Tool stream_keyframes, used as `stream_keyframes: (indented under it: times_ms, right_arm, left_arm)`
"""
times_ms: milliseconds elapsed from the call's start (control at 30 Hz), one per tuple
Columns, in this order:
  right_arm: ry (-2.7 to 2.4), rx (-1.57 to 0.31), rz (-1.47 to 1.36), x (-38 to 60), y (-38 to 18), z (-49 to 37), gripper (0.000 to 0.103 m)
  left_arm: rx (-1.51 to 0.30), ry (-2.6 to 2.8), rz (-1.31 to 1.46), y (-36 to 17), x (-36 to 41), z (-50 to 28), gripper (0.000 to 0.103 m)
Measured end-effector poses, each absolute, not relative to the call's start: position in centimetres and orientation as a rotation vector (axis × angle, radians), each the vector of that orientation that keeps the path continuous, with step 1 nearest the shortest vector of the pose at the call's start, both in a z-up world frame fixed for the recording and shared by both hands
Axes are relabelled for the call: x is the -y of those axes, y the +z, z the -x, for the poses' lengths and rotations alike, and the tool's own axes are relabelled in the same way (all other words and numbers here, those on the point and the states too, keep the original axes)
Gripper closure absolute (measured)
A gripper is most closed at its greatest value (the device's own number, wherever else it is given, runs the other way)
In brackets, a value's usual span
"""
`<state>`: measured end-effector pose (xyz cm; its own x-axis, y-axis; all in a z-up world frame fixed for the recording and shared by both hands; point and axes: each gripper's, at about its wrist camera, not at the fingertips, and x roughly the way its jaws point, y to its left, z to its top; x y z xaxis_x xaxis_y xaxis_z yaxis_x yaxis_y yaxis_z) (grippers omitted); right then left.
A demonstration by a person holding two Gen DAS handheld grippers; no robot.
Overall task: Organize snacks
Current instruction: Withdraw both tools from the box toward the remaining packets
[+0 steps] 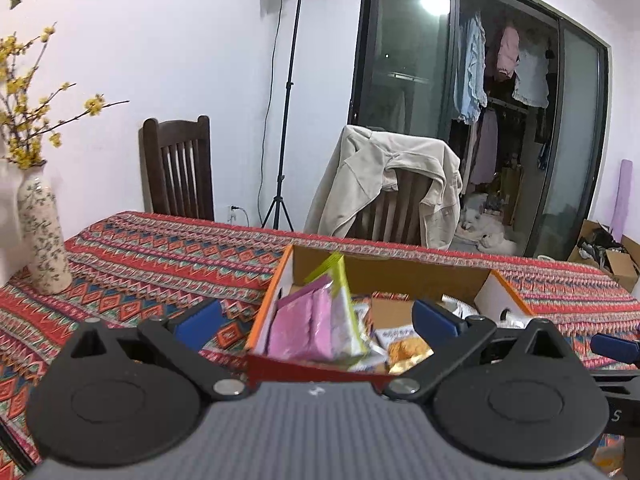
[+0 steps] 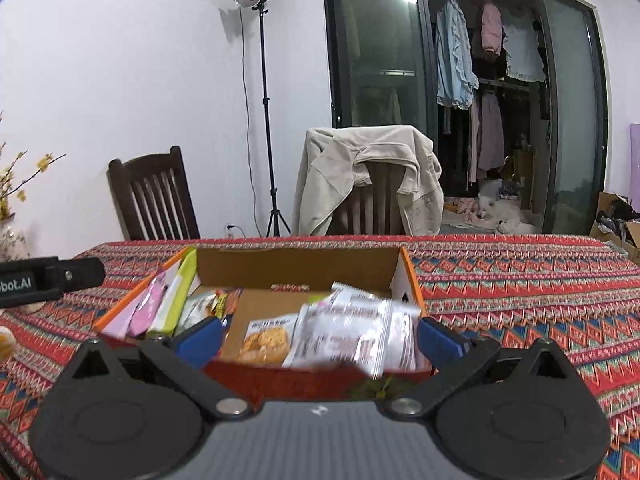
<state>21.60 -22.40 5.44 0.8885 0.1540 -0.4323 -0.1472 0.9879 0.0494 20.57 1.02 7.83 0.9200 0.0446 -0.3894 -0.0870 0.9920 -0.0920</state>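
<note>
The cardboard box (image 2: pixel 296 268) sits on the surface (image 2: pixel 520 292), which has a red patterned cloth. Snack packets lie inside it. Pink packets (image 1: pixel 304 328) and a green one (image 1: pixel 340 276) stand at the left wall. White packets (image 2: pixel 352 332) and a cracker packet (image 2: pixel 266 340) lie near the front. The left hand-held gripper (image 1: pixel 316 318) is spread wide and holds nothing. The right hand-held gripper (image 2: pixel 320 338) is spread wide too, empty, just in front of the box.
</note>
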Motion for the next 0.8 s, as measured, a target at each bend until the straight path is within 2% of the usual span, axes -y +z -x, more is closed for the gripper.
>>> stream_keyframes:
  times_ms: [433, 800]
  right_arm:
    - [0.185, -0.541, 0.024, 20.4, 2.6, -17.9, 0.000]
    - [0.181, -0.674, 0.064, 18.5, -0.9, -17.9, 0.000]
  left_arm:
    - [-0.523, 0.095, 0.100, 3.6, -3.8, -17.2, 0.000]
    - [-0.591, 0.109, 0.122, -0.2, -6.2, -16.6, 0.000]
